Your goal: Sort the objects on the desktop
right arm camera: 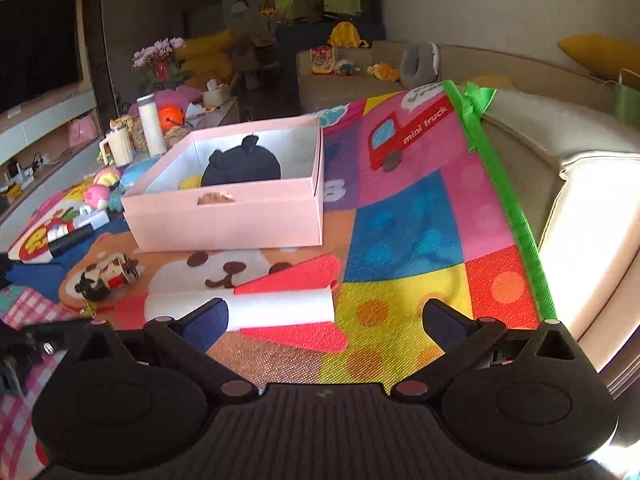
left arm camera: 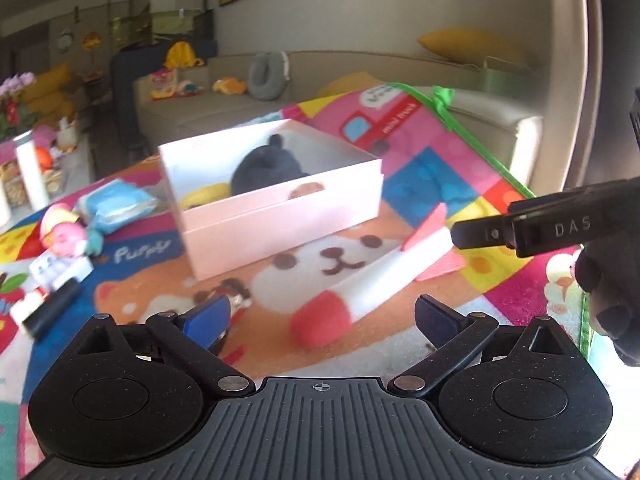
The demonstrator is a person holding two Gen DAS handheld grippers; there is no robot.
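The pink box (right arm camera: 224, 216) sits open on the colourful mat (right arm camera: 420, 220), with a black plush (right arm camera: 240, 168) and a yellow item (left arm camera: 204, 196) inside. Just in front of it lies a white-and-red foam rocket (right arm camera: 288, 300). Both grippers hover over the mat with fingers spread wide and nothing between them — left gripper (left arm camera: 322, 316), right gripper (right arm camera: 326, 320). Left of the box lie a figurine (right arm camera: 106, 276), a black marker (right arm camera: 70, 240) and a pink toy (left arm camera: 66, 236).
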